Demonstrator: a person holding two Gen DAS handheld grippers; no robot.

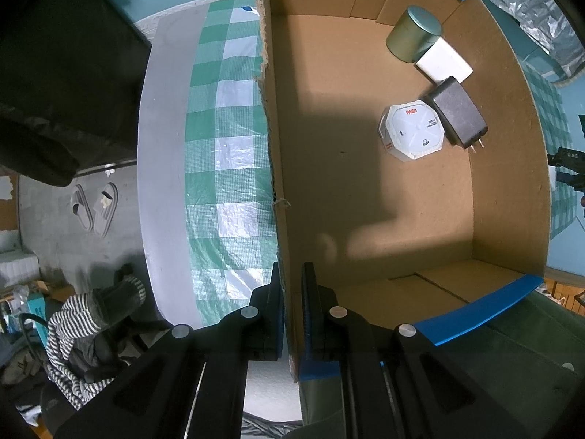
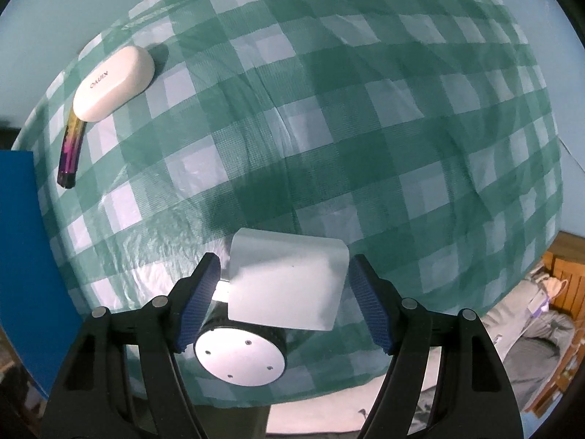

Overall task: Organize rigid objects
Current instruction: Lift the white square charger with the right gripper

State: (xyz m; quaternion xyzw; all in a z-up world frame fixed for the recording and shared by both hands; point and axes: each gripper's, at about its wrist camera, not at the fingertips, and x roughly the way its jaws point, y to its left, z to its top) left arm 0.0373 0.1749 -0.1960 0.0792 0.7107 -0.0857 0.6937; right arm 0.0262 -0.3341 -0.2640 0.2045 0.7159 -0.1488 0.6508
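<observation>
White block (image 2: 287,283) sits on the checked tabletop (image 2: 402,128), between the right gripper's (image 2: 283,303) wide-open fingers, which do not touch it. The left gripper (image 1: 291,314) is clamped tight on the wall of a box (image 1: 278,168) holding a tin (image 1: 413,34), charger (image 1: 459,113) and white pieces.
</observation>
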